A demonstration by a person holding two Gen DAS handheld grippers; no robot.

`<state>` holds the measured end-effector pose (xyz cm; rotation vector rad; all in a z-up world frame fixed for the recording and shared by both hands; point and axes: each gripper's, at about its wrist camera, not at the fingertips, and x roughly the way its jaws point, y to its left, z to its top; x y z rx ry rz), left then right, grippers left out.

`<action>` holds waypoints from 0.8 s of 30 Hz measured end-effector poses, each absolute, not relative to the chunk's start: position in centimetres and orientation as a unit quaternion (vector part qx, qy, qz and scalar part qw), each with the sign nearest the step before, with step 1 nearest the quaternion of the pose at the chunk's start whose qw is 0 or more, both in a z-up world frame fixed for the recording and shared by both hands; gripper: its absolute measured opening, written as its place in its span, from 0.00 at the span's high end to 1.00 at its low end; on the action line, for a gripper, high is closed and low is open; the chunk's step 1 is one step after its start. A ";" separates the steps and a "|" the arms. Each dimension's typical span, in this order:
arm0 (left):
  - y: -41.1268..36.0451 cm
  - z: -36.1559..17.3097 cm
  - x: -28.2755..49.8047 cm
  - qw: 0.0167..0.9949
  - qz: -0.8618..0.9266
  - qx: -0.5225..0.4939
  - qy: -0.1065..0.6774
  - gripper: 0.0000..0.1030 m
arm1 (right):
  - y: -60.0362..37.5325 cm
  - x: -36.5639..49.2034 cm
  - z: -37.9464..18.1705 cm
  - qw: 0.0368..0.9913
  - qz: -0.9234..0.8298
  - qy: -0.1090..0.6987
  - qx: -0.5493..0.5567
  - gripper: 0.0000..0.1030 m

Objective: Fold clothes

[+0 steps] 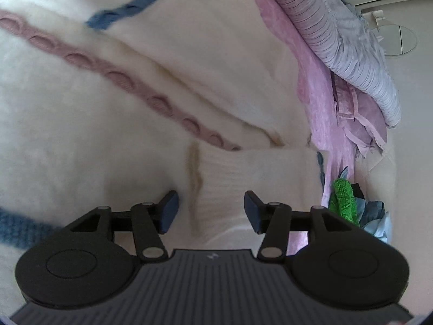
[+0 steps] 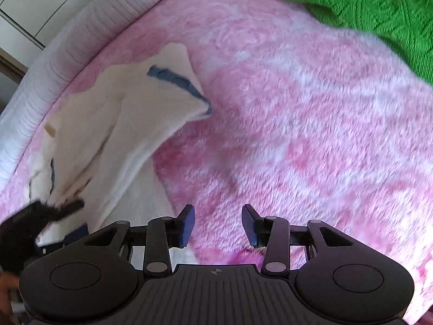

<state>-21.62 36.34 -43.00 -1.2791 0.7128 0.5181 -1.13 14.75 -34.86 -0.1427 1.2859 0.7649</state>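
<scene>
So the thing everything hangs on here: the cream sweater (image 1: 135, 108) lies straight ahead of and under the left gripper (image 1: 211, 211), filling nearly that whole view, while from the right gripper (image 2: 217, 224) it sits off to the left, with only pink fuzzy blanket (image 2: 297, 135) under the fingers. Left hand is clearly the nearer one – it's basically hovering right on the knit.

Both tools have their jaws spread wide, nothing between the pads on either. The left one frames a ribbed band of the sweater, cuff or hem, can't say which, with a tan yarn streak (image 1: 193, 184) running up between the fingers.

Using the sweater as the landmark: from the right wrist it reads as a long shape running from just left of that gripper away toward the far-left edge of the blanket, ending in a corner with blue trim (image 2: 178, 84). A green knit (image 2: 373, 10) lies well apart from it, across the blanket to the far right. A striped lavender quilt (image 1: 351, 40) runs along beyond the sweater's far side.

Looks-wise: fuzzy cream knit, a dusty pink cable line (image 1: 108, 70) across it, blue cable bits (image 1: 132, 8), already doubled over with layered edges showing. Looks partway folded to me – I'd guess the next grab is that ribbed edge. Soft and thick, so it'll probably bunch.
</scene>
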 end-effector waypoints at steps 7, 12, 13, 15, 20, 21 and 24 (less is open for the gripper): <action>37.1 -39.0 -19.0 0.771 0.199 -0.516 0.316 0.96 | 14.3 -1.5 -36.2 0.726 0.348 0.590 -0.059 0.59; 40.6 -33.2 -18.7 0.834 0.198 -0.436 0.272 0.96 | 15.3 -0.6 -35.8 0.731 0.353 0.581 -0.070 0.59; 42.1 -31.4 -19.3 0.847 0.210 -0.415 0.256 0.96 | 15.6 -0.6 -35.5 0.732 0.356 0.576 -0.071 0.59; 45.1 -28.0 -21.0 0.868 0.240 -0.370 0.227 0.97 | 16.3 -0.5 -35.1 0.735 0.363 0.567 -0.076 0.59; 49.5 -25.5 -25.9 0.863 0.315 -0.316 0.236 0.97 | 19.1 -0.6 -35.3 0.734 0.389 0.550 -0.086 0.59; 50.0 -26.1 -26.7 0.854 0.330 -0.318 0.247 0.97 | 19.8 -0.7 -35.4 0.733 0.394 0.548 -0.088 0.59; 50.4 -27.9 -28.9 0.834 0.353 -0.331 0.265 0.97 | 22.0 -1.1 -35.8 0.728 0.412 0.538 -0.102 0.59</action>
